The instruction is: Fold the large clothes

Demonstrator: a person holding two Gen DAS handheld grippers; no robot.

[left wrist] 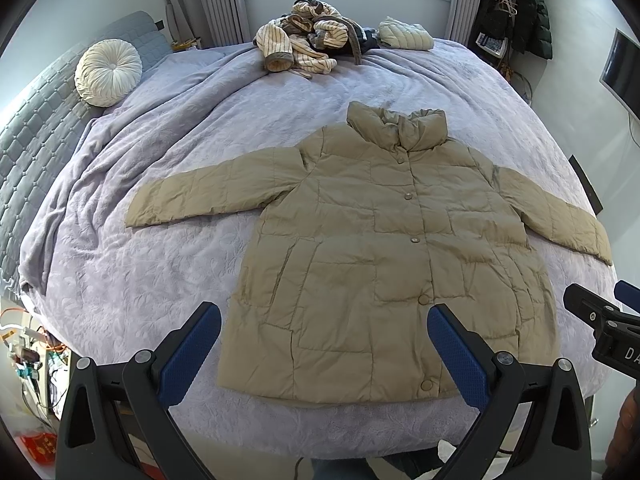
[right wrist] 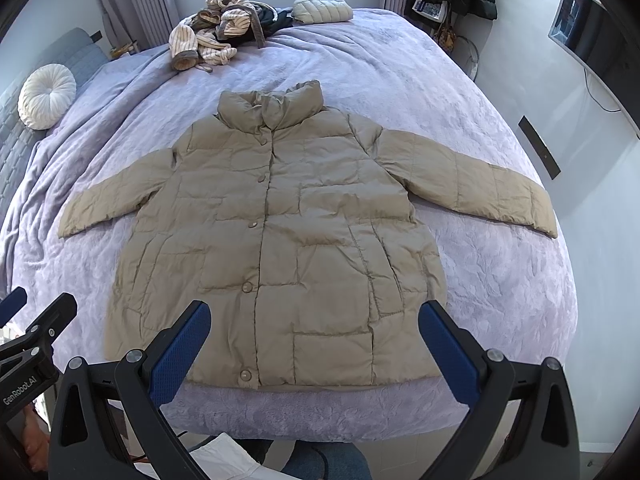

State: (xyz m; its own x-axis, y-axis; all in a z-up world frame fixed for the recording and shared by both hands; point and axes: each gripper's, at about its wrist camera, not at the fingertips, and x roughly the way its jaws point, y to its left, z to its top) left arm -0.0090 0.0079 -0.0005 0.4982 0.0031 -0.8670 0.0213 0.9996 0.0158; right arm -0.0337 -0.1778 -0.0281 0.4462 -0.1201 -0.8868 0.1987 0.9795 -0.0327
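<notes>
The jacket (left wrist: 372, 248) lies flat and face up on the bed (left wrist: 160, 280), buttoned, collar toward the window and hem toward the person, so its long axis runs straight away from both grippers. Both sleeves are spread out sideways, roughly at right angles to that axis.

The left gripper (left wrist: 324, 352) hangs above the near edge of the bed with its jaws wide apart and nothing between them; it sits over the hem's left half, so the left sleeve (left wrist: 208, 196) is its natural reach. The right gripper (right wrist: 314, 348) is likewise spread wide and empty, poised over the right half of the hem, nearer the right sleeve (right wrist: 472, 184). Neither touches the cloth.

No fold seems to be made yet. The next move probably brings each sleeve inward across the body, each gripper taking the cuff on its own side; both cuffs lie forward and outward of the grippers.

A pile of other clothes (left wrist: 308, 40) sits at the far end, well apart.
</notes>
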